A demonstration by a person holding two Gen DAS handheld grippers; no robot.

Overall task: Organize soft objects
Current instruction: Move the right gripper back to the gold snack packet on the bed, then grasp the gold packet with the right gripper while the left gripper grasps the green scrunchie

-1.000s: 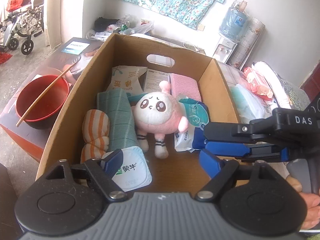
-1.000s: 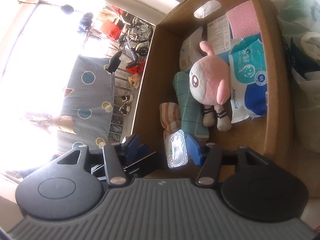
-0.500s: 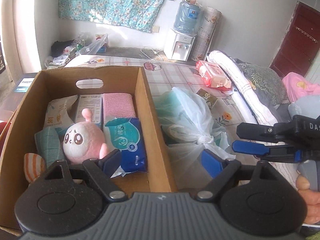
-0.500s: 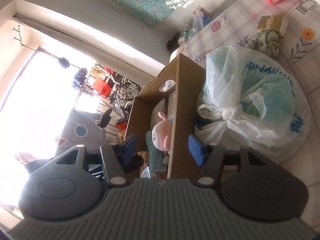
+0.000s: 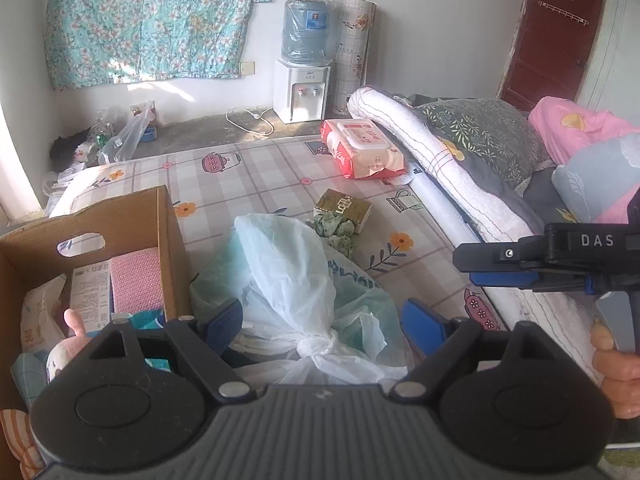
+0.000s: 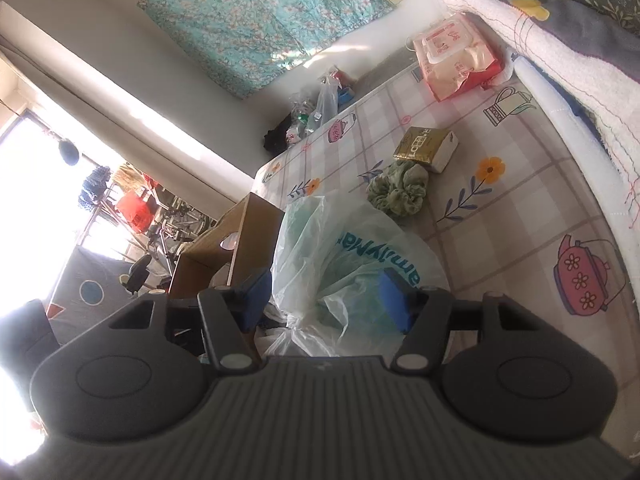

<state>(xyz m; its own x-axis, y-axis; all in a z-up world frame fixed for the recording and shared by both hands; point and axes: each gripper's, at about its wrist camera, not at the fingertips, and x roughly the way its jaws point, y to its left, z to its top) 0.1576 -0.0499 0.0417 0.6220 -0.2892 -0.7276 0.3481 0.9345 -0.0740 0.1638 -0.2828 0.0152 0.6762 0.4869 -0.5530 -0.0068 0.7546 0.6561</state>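
Your brown cardboard box (image 5: 168,240) holds several items; both tongs (image 5: 320,320) (image 6: 326,300) spread empty; knotted white plastic bag (image 5: 304,292) and green scrunchie (image 6: 398,192) remain.

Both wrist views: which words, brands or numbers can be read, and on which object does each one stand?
"DAS": on the right gripper, left wrist view.
"LC": gold tissue pack; remaining characters blurred.
Plastic bag: blue lettering, reversed and creased, unreadable.
Wet wipes pack, water bottle label, leaflet in the cardboard box: too small.
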